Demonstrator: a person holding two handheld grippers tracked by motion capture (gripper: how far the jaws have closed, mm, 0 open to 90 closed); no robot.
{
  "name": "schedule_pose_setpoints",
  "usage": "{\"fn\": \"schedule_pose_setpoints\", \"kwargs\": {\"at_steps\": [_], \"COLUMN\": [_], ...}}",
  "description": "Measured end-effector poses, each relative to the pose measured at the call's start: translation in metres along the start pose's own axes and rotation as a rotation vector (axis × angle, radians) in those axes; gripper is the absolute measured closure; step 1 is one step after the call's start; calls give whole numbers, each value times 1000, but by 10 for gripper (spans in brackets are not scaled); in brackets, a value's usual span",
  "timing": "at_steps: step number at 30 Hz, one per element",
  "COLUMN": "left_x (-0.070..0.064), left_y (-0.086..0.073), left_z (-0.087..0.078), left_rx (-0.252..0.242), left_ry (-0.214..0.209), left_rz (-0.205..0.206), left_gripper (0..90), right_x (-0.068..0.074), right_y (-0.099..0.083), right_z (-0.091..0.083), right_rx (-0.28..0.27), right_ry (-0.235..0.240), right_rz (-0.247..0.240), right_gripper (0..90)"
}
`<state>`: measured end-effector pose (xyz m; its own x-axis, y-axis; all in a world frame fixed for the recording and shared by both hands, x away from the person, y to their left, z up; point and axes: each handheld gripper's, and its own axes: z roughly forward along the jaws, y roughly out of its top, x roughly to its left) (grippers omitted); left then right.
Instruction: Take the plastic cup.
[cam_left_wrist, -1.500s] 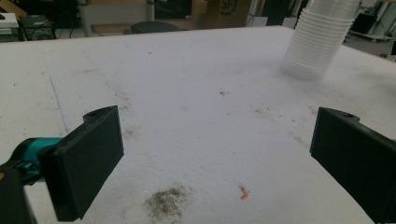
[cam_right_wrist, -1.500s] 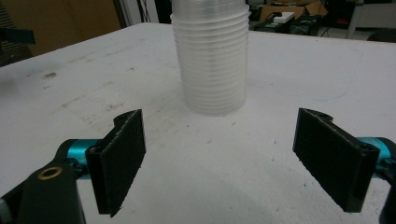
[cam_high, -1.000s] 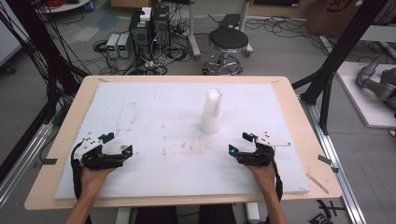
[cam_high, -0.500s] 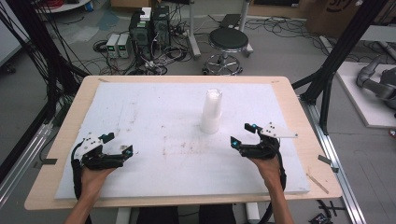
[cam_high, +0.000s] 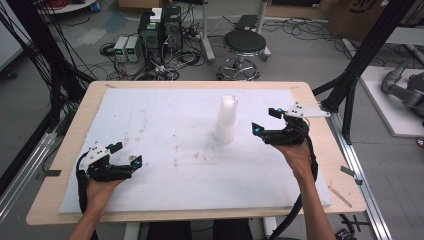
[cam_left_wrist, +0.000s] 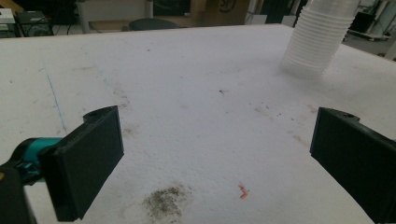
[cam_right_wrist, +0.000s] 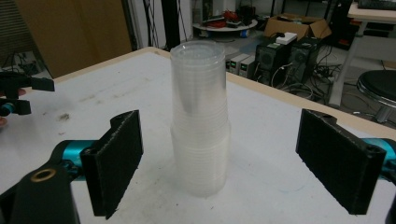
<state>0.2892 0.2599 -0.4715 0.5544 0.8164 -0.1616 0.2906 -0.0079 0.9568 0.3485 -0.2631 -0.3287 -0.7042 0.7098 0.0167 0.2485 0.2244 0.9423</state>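
Note:
A tall stack of clear plastic cups (cam_high: 226, 119) stands upside down on the white mat (cam_high: 165, 120), right of the middle. My right gripper (cam_high: 265, 121) hovers open just right of the stack, jaws pointing at it. In the right gripper view the cup stack (cam_right_wrist: 200, 126) rises between the two wide-apart jaws, a little beyond them. My left gripper (cam_high: 126, 154) rests open near the mat's front left, nothing between its jaws. From the left gripper view the cup stack (cam_left_wrist: 316, 39) shows at the far upper right.
The mat covers a wooden table (cam_high: 60, 150). Dark smudges (cam_left_wrist: 166, 201) and a small red scrap (cam_left_wrist: 243, 190) lie on the mat before the left gripper. Beyond the table stand a stool (cam_high: 244, 45), computer boxes (cam_high: 160, 30) and cables on the floor. Black frame posts (cam_high: 350, 85) flank the table.
My right gripper has moved forward and a little left, from the front right of the mat up beside the cup stack. The left gripper has barely moved.

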Motion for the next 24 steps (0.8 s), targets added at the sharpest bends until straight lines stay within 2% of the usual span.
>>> {"fn": "schedule_pose_setpoints", "kwargs": {"at_steps": [6,8,12,17,22,24], "left_x": [0,0,0,0,0,0], "left_y": [0,0,0,0,0,0], "left_z": [1,1,1,1,1,1], "left_rx": [9,8,9,8,8,10], "left_ry": [-2,0,-1,-1,-2,-2], "left_rz": [2,2,3,3,3,6], "left_gripper": [26,26,26,26,26,26], "right_x": [-7,-8,-11,-11,-10,-9], "right_y": [22,25,39,49,55,58], "right_z": [13,16,32,48,61,72], "right_rx": [52,64,115,177,209,250], "right_ry": [17,20,40,67,86,96], "right_rz": [-26,-22,-33,-62,-72,-75], "right_gripper": [148,145,137,135,135,132]}}
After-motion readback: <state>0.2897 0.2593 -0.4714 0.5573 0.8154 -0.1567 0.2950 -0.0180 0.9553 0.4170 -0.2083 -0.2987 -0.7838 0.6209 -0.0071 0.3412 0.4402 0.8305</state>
